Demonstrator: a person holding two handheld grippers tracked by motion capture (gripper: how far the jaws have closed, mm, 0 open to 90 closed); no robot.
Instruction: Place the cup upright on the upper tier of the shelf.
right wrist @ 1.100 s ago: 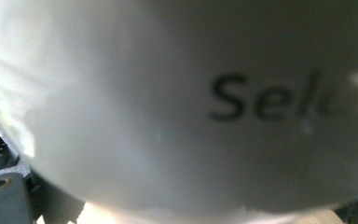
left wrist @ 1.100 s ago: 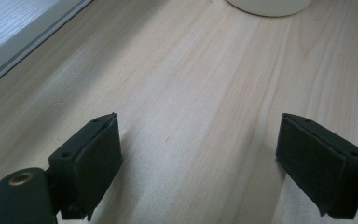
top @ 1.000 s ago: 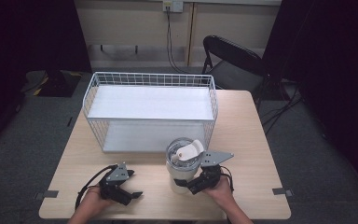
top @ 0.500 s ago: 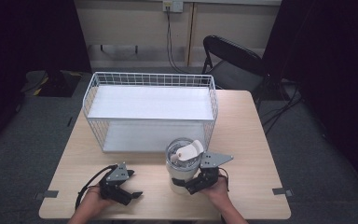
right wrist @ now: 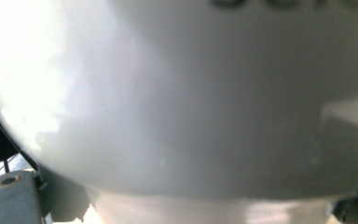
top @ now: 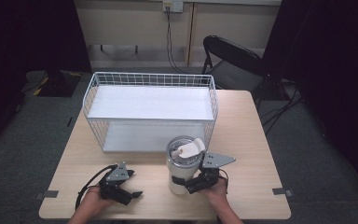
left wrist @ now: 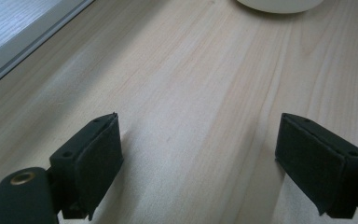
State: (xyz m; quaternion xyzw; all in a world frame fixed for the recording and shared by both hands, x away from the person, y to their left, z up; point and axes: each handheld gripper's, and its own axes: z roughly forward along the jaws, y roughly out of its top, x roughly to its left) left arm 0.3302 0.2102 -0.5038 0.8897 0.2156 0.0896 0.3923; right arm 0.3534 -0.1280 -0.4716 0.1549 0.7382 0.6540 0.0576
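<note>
**Get a square, low grip on the tumbler before you lift**

Your right gripper (top: pixel 189 185) is at the lower body of the white tumbler (top: pixel 182 170), which stands upright on the wooden table (top: pixel 256 140), just in front of the white wire basket (top: pixel 151 109) and near the table's front edge. In the high view the jaws sit on either side of the tumbler's base. In the right gripper view the tumbler (right wrist: pixel 182 93) is pressed up close and blurred, so you cannot tell from it how firmly the pads bear on the wall. Treat the grip as unproven until you feel it hold.

The tumbler looks tall, with a clear lid and a white flip tab (top: pixel 189 150) on top, so judge it top-heavy. Keep the jaws level and centred on the round body; an off-centre pinch on a smooth curved wall may let it twist or squirt out. Close evenly, then test with a small lift before you commit.

If the basket is the goal, its near wall is tall and stands just behind the tumbler, so lift straight up first and only then move forward.

Your left gripper (top: pixel 123 193) rests low over bare table, well to the left, jaws spread wide with nothing between them, as the left gripper view (left wrist: pixel 200 163) shows. Keep it there, clear of the path, or bring it in to steady the tumbler's far side should it tip.
</note>
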